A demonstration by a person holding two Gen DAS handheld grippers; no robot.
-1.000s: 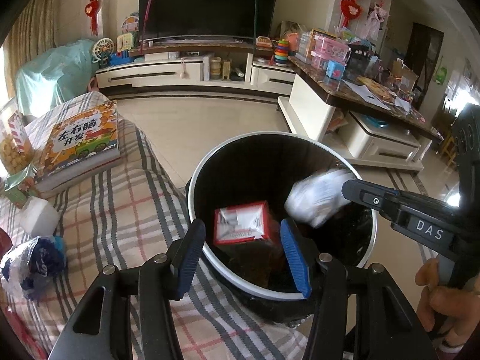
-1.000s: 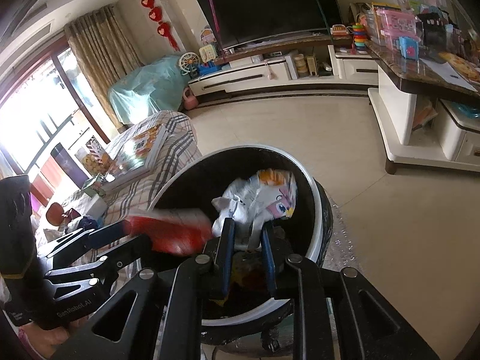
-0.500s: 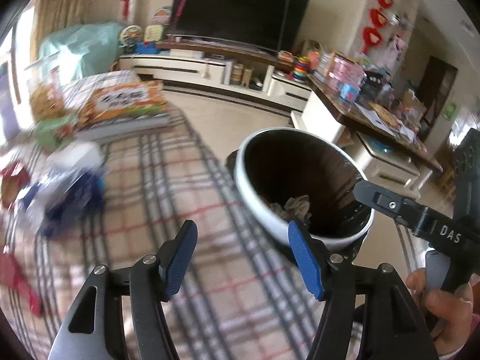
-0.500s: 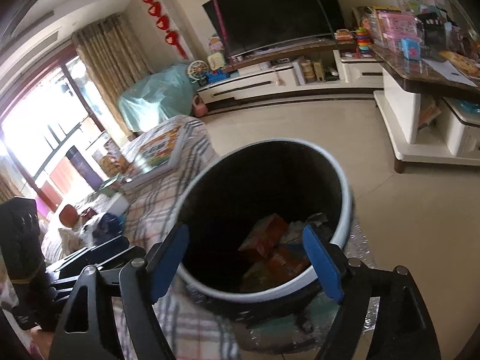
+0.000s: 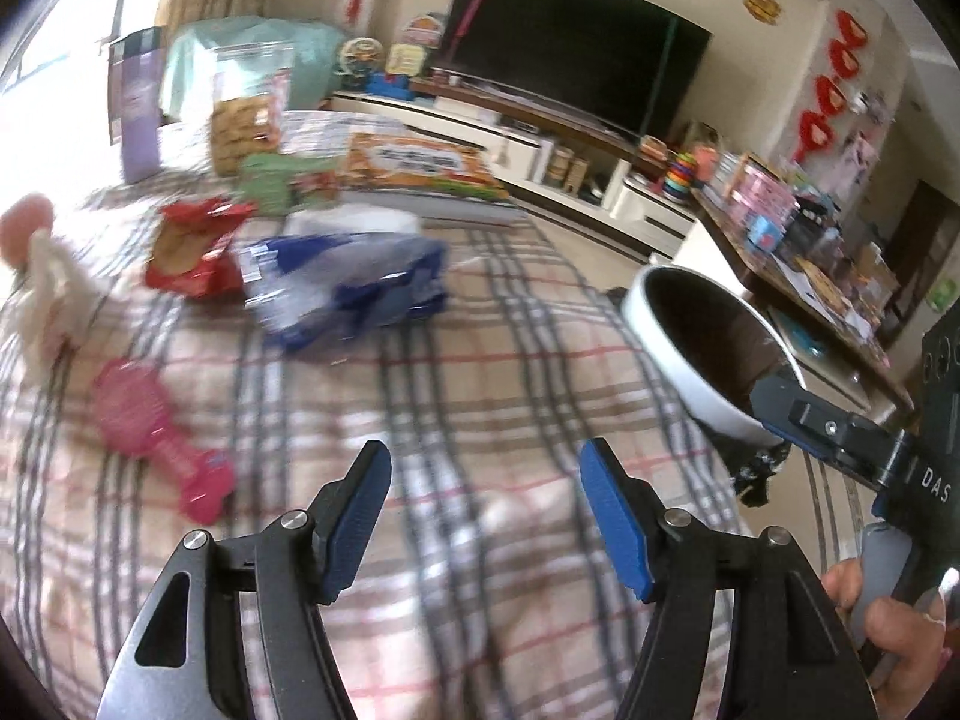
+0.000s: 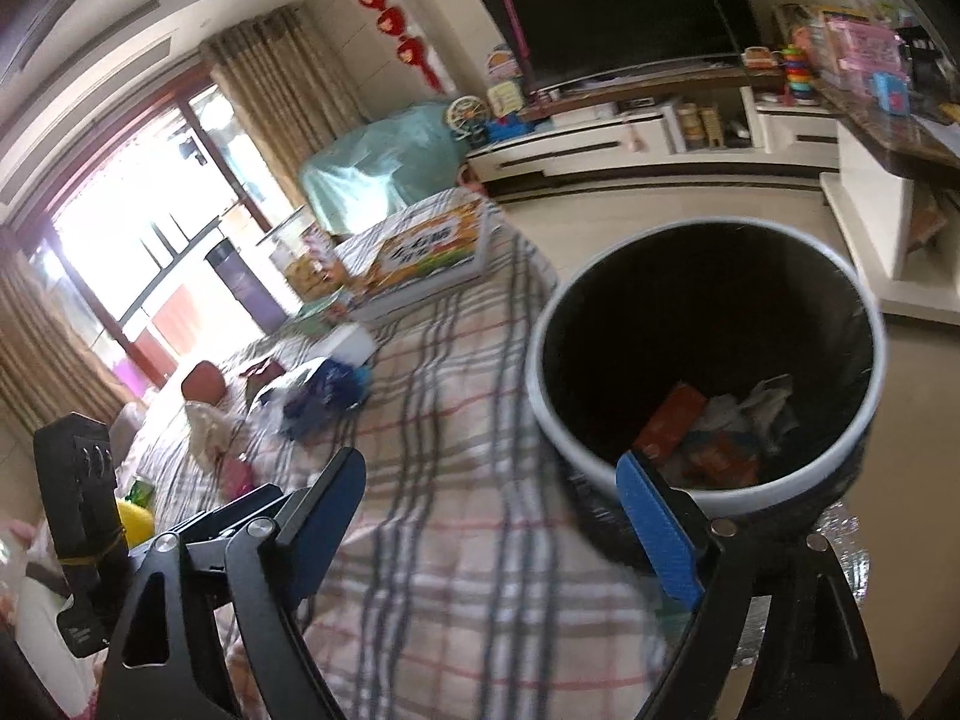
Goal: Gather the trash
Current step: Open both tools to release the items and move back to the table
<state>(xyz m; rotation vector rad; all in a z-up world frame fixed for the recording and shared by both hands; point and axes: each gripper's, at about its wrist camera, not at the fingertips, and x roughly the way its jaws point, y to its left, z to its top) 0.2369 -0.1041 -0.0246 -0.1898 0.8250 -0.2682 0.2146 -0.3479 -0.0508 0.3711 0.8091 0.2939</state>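
A round white-rimmed trash bin (image 6: 552, 348) with a black liner stands beside the plaid-covered table (image 5: 480, 408); wrappers and a red box lie inside it (image 6: 714, 432). It shows at the right in the left wrist view (image 5: 660, 336). My left gripper (image 5: 486, 468) is open and empty above the plaid cloth. My right gripper (image 6: 486, 492) is open and empty at the bin's near rim. A blue-and-white plastic bag (image 5: 348, 288), a red snack packet (image 5: 192, 246) and crumpled tissue (image 5: 48, 294) lie on the cloth.
A pink toy brush (image 5: 156, 426), a white container (image 5: 354, 222), a children's book (image 5: 420, 162), a snack jar (image 5: 246, 114) and a purple flask (image 5: 141, 102) are on the table. A TV stand (image 6: 630, 144) and a cluttered side table (image 5: 840, 276) stand beyond.
Both grippers let their trash drop into the bin and opened. Both then swung left, away from the bin and over the table.
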